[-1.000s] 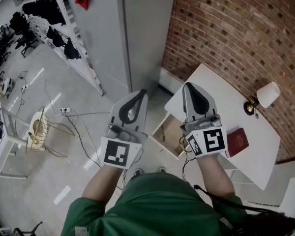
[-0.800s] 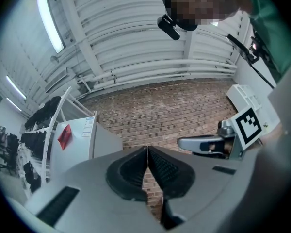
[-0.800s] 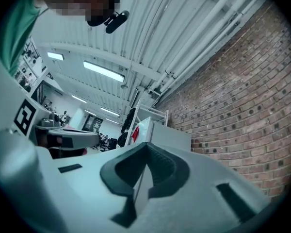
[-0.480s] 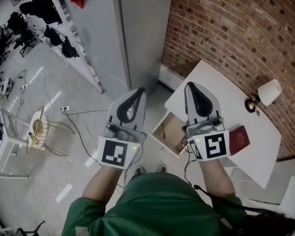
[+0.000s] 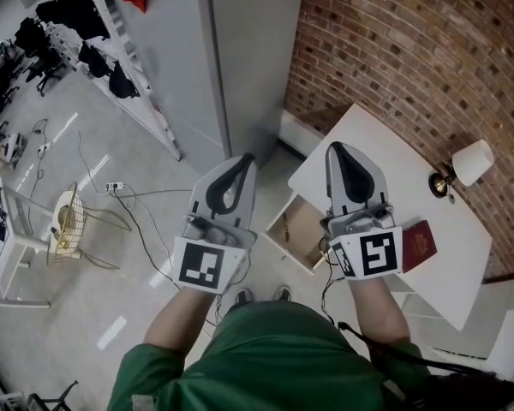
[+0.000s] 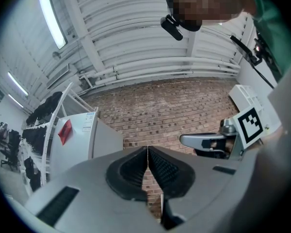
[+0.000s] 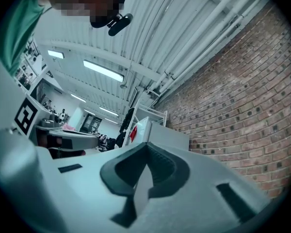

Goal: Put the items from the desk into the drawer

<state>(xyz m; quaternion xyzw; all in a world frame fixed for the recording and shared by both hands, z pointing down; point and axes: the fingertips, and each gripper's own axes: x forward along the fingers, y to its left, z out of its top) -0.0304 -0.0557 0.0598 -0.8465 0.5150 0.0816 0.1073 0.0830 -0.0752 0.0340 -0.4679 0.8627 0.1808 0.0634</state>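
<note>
Head view: left gripper (image 5: 241, 166) and right gripper (image 5: 343, 156) are hovering raised, probably pre-reach, over the open drawer (image 5: 298, 229), red booklet (image 5: 417, 245) waiting on the table (image 5: 403, 187) at 4 o'clock; left gripper view: fingers (image 6: 134, 171) are pressing clenched, empty; right gripper view: fingers (image 7: 160, 166) likewise.

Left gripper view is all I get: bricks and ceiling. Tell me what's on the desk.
Observer: A dark red booklet lies flat on the white desk.
Operator: Report the drawer.
Observer: The drawer stands open at the desk's edge.
Operator: List anything else up there.
Observer: A small lamp with a white shade stands near the brick wall.
</note>
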